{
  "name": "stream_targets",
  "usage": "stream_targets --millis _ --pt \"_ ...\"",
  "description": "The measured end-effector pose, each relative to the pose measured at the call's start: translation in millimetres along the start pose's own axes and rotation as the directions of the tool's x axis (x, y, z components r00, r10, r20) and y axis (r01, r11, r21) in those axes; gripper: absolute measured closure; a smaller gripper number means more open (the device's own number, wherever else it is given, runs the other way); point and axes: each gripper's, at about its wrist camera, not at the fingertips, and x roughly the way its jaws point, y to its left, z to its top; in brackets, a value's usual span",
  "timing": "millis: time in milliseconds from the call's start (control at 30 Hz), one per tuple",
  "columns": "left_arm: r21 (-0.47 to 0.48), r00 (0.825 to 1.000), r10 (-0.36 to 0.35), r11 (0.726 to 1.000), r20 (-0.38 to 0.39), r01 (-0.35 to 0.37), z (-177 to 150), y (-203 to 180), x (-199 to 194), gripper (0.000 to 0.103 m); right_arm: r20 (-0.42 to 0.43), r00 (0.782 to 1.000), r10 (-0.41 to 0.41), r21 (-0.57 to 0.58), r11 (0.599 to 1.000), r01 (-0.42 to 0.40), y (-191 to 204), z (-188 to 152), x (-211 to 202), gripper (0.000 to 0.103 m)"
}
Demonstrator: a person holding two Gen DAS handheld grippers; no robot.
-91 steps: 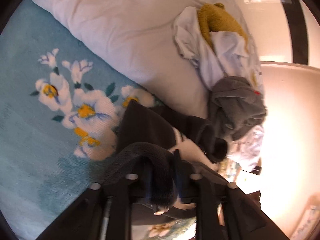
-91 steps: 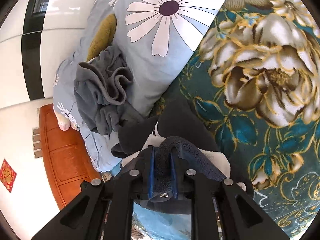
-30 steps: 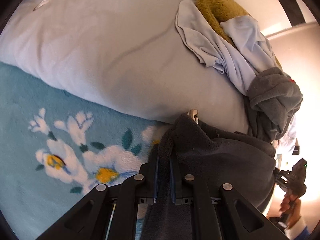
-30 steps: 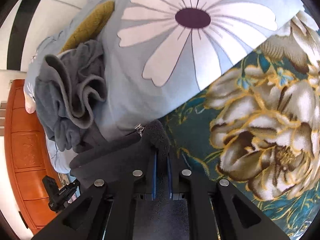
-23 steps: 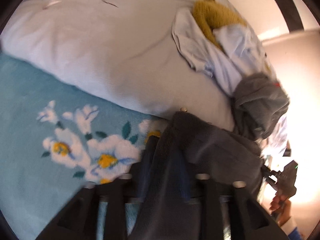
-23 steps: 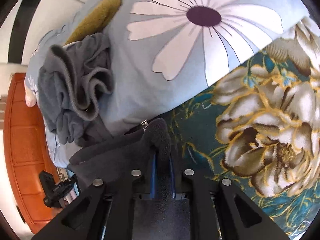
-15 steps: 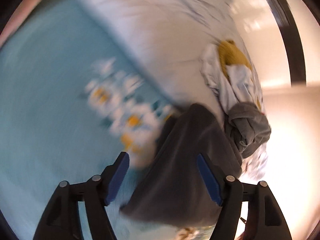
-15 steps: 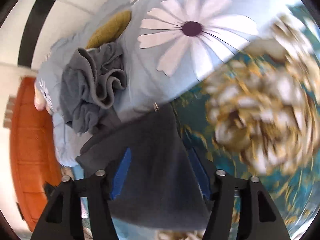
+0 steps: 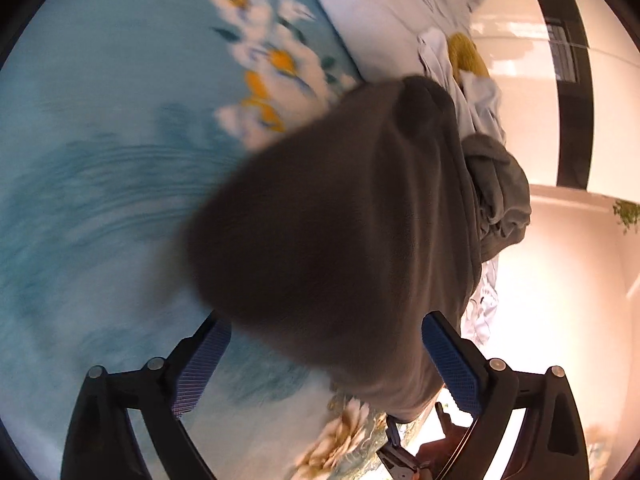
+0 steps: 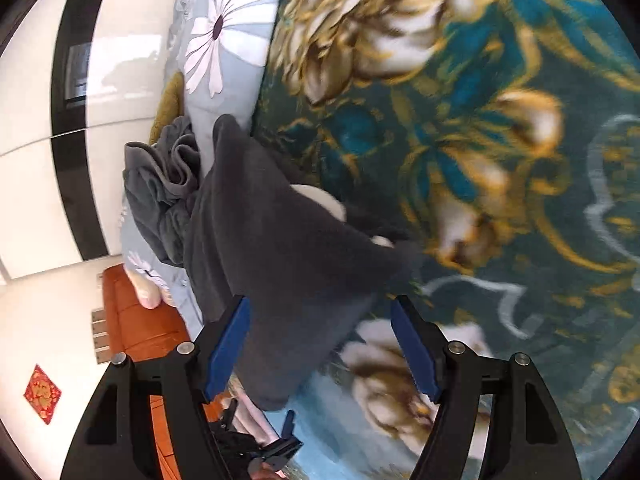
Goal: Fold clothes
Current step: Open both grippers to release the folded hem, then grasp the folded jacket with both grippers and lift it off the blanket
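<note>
lying loose now on the bed: the dark grey garment, draped over the blue flowered blanket in the left view and the teal-and-gold blanket in the right, far edge up against the pale pillow. a second ago pinched at one folded edge by both tongs; now let go. left tongs spread wide, blue pads apart and clear of the cloth. right tongs spread wide too, nothing between the pads, pulled back above the garment. a white patch peeking out along the near fold in the right view. looks like one fold laid down and released, so probably partway through this piece. heavy blur in the left view, so flatness of the fold hard to judge. still unfolded just beyond: a lighter grey garment, crumpled, a pale blue shirt and a mustard knit on the pillow. likely next: a second fold, or smoothing.
</note>
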Motion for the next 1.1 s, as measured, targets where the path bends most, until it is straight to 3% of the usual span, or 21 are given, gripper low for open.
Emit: stream_targets --millis 33,100,267,433,567,700,767,933,1100 --pt "0.020 1.000 0.011 1.000 0.003 -0.011 2.7 -4.2 5.6 0.004 0.006 1.000 0.002 -0.011 1.000 -0.002 1.9 2.5 6.9 0.028" --pt "0.056 1.000 0.022 0.998 0.006 -0.022 7.7 -8.7 14.5 0.003 0.018 0.999 0.028 -0.018 0.999 -0.028 3.4 6.5 15.9 0.010" --pt "0.069 0.999 -0.022 0.997 0.031 0.020 15.2 -8.2 20.5 0.001 0.043 0.996 0.079 -0.061 0.995 -0.077 6.6 10.8 27.7 0.001" --pt "0.093 0.999 -0.007 0.996 0.035 0.004 10.4 -15.2 17.2 0.001 0.049 0.997 0.062 -0.120 0.991 -0.056 6.9 2.7 23.7 0.000" --pt "0.076 0.999 0.008 0.997 0.041 -0.011 1.3 -12.7 7.3 0.001 0.065 0.995 0.070 -0.061 0.996 -0.066 -11.7 -10.8 16.0 0.000" --pt "0.019 0.997 -0.035 0.999 0.075 0.034 7.9 -6.8 4.6 0.001 0.106 0.989 0.102 0.004 0.995 -0.103 -25.2 -11.5 16.7 0.000" --pt "0.004 0.994 -0.063 0.998 0.094 0.063 14.4 -7.1 8.2 0.001 0.124 0.984 0.130 -0.016 0.992 -0.129 -18.9 -6.7 21.0 0.000" --pt "0.072 0.992 -0.083 0.994 0.095 0.076 27.6 -24.8 19.9 0.001 0.114 0.983 0.142 -0.093 0.987 -0.132 1.0 10.7 39.2 0.000" --pt "0.127 0.992 -0.099 0.988 0.083 0.088 45.7 -42.6 33.3 0.001 0.118 0.971 0.208 -0.126 0.973 -0.193 9.8 25.6 46.3 0.000"
